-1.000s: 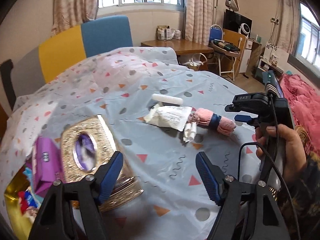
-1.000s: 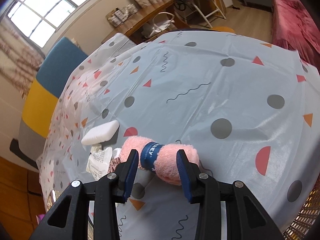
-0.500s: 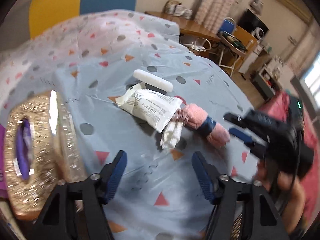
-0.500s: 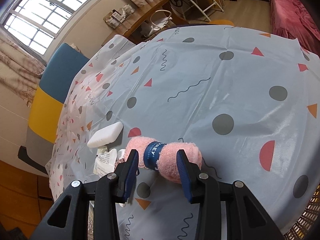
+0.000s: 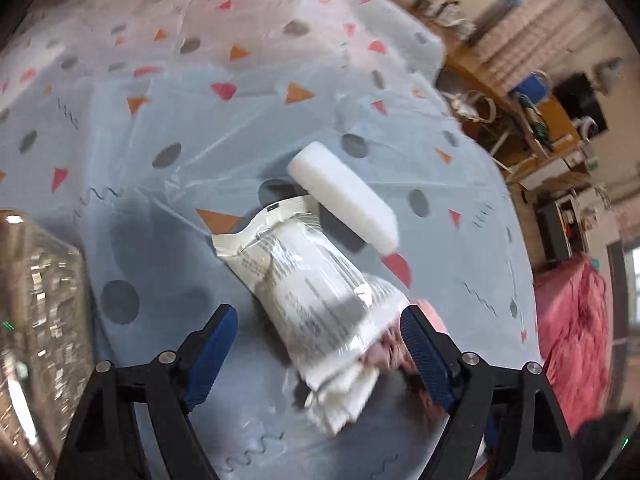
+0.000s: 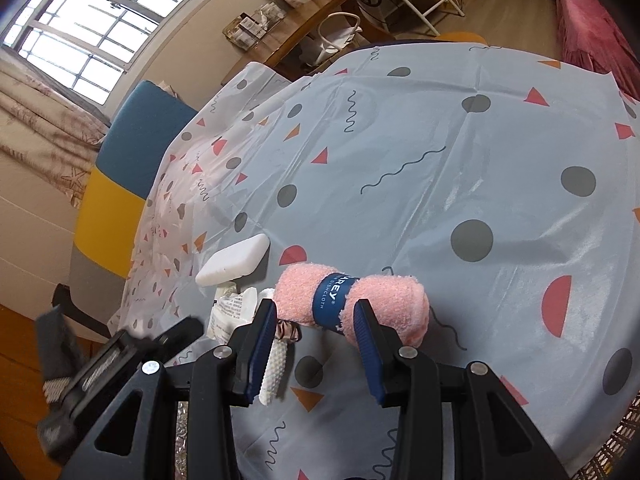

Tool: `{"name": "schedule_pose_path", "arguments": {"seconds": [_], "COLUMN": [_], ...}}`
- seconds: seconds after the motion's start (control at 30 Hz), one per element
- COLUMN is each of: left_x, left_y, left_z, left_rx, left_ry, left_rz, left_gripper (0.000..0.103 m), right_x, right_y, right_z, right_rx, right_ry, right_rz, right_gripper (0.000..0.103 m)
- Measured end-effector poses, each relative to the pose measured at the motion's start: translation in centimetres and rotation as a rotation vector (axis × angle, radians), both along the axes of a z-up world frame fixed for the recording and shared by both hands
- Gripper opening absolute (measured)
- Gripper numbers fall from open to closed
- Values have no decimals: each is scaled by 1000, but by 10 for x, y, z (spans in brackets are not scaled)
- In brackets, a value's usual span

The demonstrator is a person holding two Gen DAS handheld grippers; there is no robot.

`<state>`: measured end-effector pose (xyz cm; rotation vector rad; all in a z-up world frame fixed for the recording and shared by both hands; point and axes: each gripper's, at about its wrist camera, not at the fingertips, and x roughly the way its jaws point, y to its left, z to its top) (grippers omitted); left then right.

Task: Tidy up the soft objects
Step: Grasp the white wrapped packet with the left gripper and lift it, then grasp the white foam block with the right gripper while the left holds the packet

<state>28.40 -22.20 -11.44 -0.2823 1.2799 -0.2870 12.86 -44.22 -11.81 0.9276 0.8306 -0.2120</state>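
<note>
A rolled pink towel [image 6: 352,300] with a blue band lies on the patterned tablecloth [image 6: 460,152]. My right gripper [image 6: 316,344] is open, its jaws either side of the roll's near edge, just short of it. A white printed packet [image 5: 316,292] lies beside a white sponge block [image 5: 344,196]; both also show in the right wrist view, packet [image 6: 232,312] and sponge [image 6: 234,260]. My left gripper [image 5: 316,356] is open and hangs right over the packet, jaws either side of its near end. A white textured cloth [image 6: 276,364] lies under the packet.
A gold glittery tissue box [image 5: 36,320] stands at the left of the left gripper. A blue, yellow and grey chair back [image 6: 120,176] rises behind the table. A red bedspread [image 5: 576,344] lies beyond the table's right edge.
My left gripper has swung forward and down over the white packet, away from the tissue box. My right gripper has crept slightly closer to the pink towel roll.
</note>
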Motion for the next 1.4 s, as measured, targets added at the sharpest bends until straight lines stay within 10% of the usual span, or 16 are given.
{"name": "schedule_pose_path", "arguments": {"seconds": [0.37,0.5,1.0,1.4], "left_x": [28,17,-131,-193], "left_y": [-12,-2,13,46], "left_z": [-31,-33,-24,-34], "left_rx": [41,81,226,187], "left_ry": [70,28,-147,-303], "left_rz": [29,-2,-352,-458], "left_gripper": [86,60,56,56], "right_x": [5,3,-3,48], "right_y": [6,4,-4,59], "right_z": [-5,-5,-7,22], "right_rx": [36,40,48,-259], "right_ry": [6,3,16,38], "right_rz": [39,28,-10,406], "right_gripper": [40,40,40,40]}}
